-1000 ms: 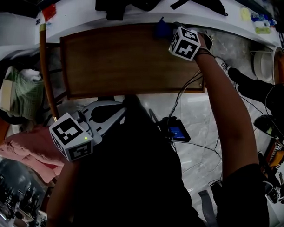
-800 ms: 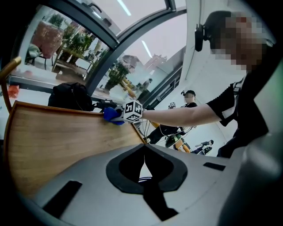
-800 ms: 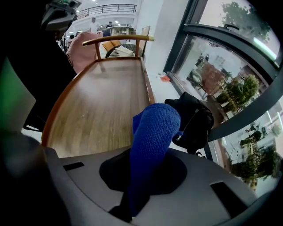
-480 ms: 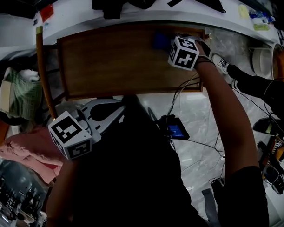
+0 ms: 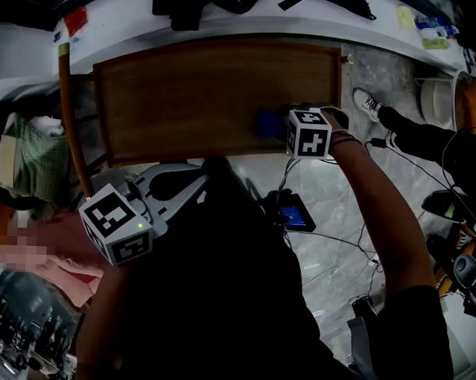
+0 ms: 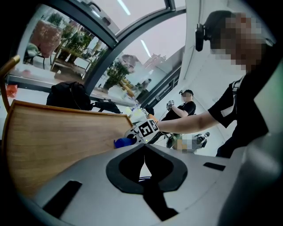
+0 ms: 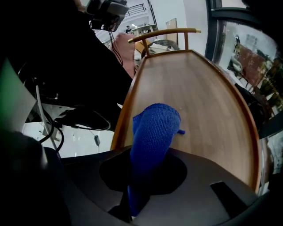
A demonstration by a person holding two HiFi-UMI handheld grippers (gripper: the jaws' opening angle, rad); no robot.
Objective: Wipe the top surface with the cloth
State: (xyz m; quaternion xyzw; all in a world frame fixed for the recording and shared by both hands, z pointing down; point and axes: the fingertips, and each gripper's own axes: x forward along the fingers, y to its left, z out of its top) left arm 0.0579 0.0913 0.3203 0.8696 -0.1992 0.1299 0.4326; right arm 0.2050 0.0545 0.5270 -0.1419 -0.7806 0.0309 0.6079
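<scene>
Close in, by the person's dark-clothed body, the left gripper hangs above the pale marble floor, just short of the tabletop's near edge. Its jaws are pressed together with nothing between them, as the left gripper view shows. A small device with a blue screen lies on the floor beside a tangle of cables. Further out, the right gripper reaches over the near right part of the wooden tabletop, which has a raised rim. Its jaws are clamped on a blue knitted cloth. The cloth's free end sticks out ahead of the jaws and lies against the wood close to the near rim. In the right gripper view the bare wood runs on past the cloth to a curved wooden chair back at the far end. Beyond the tabletop, a white counter carries black bags.
</scene>
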